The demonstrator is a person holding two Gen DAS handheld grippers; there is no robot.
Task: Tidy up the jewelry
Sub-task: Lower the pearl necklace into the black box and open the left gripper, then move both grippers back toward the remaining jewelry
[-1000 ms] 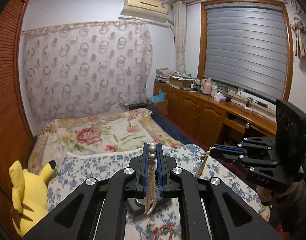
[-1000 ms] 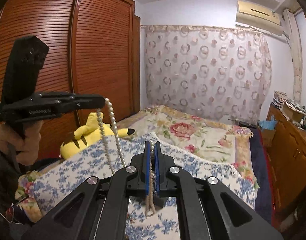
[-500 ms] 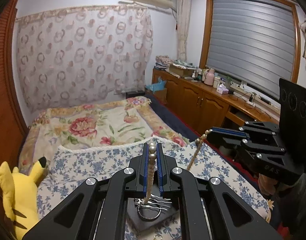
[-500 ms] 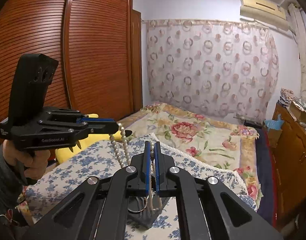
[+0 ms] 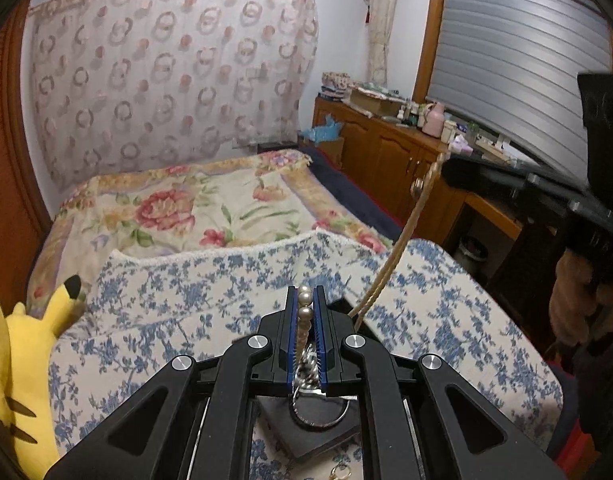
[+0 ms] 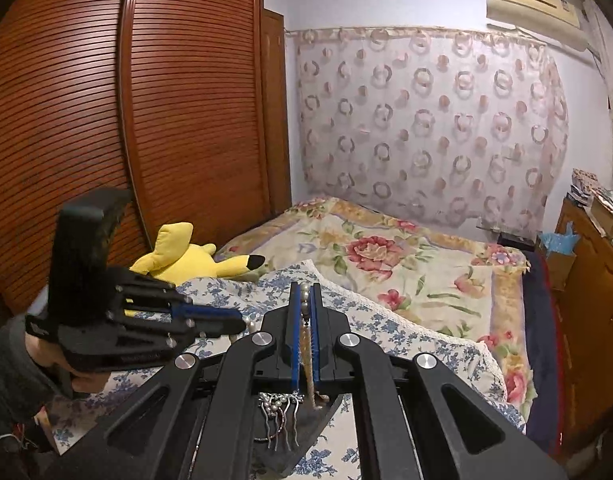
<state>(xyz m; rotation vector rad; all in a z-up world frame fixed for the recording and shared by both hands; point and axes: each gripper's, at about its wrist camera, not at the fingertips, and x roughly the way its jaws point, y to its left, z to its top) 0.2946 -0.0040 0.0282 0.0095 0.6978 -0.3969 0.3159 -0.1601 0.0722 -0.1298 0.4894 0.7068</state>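
the left gripper points forward and down over the bed, its jaws nearly together and pinching two beads of the pearl necklace between the blue pads; in the right wrist view its black body comes in from the left, level with the blue-flowered blanket, held by a hand in a dark sleeve; the right gripper points forward and a little down as well, jaws shut on the other end of the same necklace, with pearls showing at the tips; in the left wrist view that gripper is blurred at the right edge, gripped from below by the other hand; the necklace runs as a taut slanted line from the right gripper's tip, down and left toward the left gripper, so its long axis lies across between the two tools, high on the right, low on the left; below both grippers a dark square pad rests on the blanket, with a metal ring and a pearl-topped hair comb on it; the strand seems to reach the pad, though the fingers hide where it ends; a yellow plush toy lies by the wooden wardrobe.
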